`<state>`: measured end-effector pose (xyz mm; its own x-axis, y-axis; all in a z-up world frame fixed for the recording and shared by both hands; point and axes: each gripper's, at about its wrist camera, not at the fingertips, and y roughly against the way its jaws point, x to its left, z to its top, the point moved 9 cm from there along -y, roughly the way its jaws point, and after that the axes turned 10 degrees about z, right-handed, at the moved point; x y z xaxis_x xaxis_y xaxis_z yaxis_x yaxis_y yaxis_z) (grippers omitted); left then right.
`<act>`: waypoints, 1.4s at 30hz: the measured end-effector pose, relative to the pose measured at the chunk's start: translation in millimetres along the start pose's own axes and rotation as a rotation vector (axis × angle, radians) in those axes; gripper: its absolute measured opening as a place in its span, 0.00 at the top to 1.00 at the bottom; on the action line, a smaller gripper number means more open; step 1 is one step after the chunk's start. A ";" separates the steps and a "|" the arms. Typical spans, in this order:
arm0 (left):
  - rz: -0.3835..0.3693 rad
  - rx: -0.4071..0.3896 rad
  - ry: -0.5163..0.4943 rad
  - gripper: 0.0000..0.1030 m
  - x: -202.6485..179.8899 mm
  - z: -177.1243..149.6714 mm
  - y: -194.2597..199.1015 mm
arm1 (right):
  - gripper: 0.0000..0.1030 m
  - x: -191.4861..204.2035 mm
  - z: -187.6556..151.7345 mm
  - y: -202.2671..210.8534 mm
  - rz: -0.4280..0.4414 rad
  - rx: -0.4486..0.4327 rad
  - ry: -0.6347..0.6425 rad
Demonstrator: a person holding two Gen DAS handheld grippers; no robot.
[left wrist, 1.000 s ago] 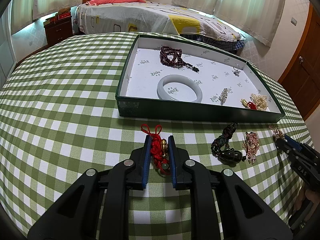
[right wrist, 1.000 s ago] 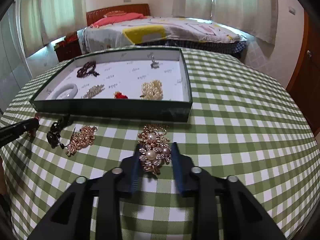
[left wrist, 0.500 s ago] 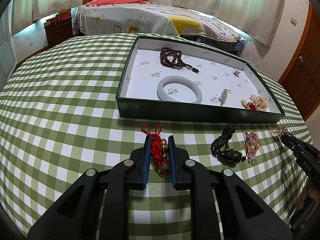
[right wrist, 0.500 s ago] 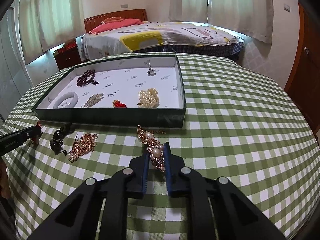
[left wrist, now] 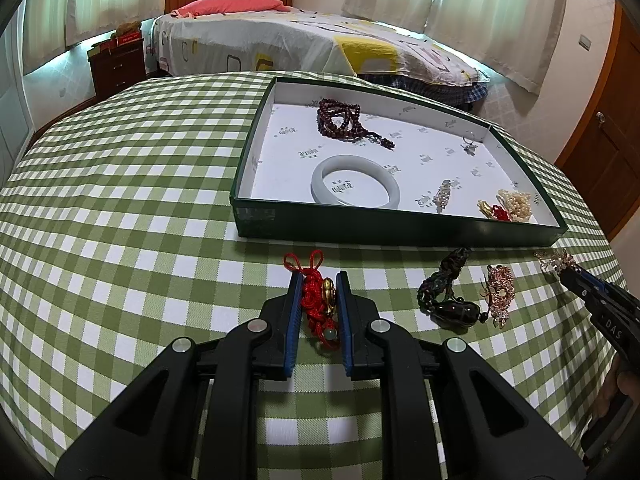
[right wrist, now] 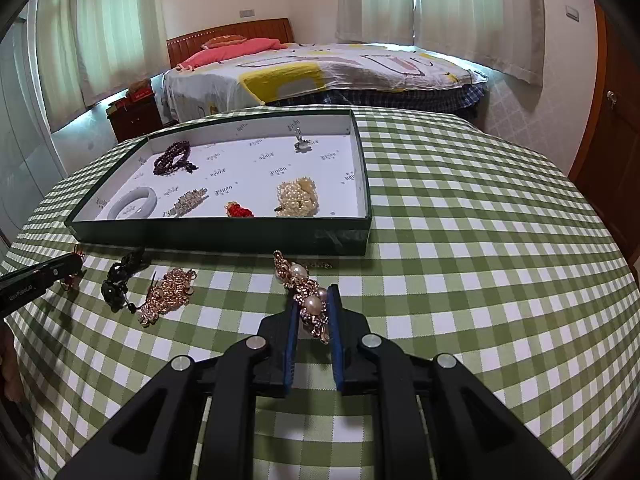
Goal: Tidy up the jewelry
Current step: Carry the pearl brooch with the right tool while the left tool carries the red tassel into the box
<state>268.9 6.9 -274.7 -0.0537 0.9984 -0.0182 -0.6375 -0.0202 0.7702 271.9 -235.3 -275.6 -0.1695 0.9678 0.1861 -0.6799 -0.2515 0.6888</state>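
My left gripper is shut on a red knotted cord charm with a gold piece, low over the checked cloth. My right gripper is shut on a gold pearl brooch and holds it above the cloth. It also shows at the right edge of the left wrist view. The green tray with a white floor holds a dark bead bracelet, a pale jade bangle, a pearl cluster and smaller pieces.
A dark bead pendant and a rose-gold brooch lie on the cloth in front of the tray. A bed stands beyond the round table. A wooden door is at right.
My right gripper has shut on the pearl brooch and lifted it off the cloth. My left gripper has stayed shut on the red charm and barely moved.
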 end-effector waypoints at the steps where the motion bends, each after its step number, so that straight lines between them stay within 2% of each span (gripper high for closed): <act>1: 0.001 -0.002 -0.001 0.84 -0.2 0.1 0.7 | 0.86 0.3 0.6 0.5 0.001 -0.002 0.001; 14: -0.015 -0.050 -0.021 0.84 -9.8 3.9 25.2 | 0.86 11.6 12.5 18.2 0.024 -0.050 0.007; 26: -0.052 -0.156 -0.033 0.84 -23.1 25.9 76.5 | 0.86 32.7 37.0 57.7 0.063 -0.143 0.025; 34: -0.077 -0.250 -0.048 0.84 -36.8 56.3 108.0 | 0.86 45.6 63.4 80.8 0.085 -0.210 0.045; 42: -0.104 -0.317 -0.066 0.84 -57.8 98.6 113.7 | 0.86 51.7 99.2 82.3 0.096 -0.261 0.069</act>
<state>275.3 -47.9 -123.2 0.0674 0.9970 -0.0369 -0.8450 0.0767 0.5293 278.0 -207.0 -139.8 -0.2839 0.9404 0.1874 -0.8177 -0.3395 0.4649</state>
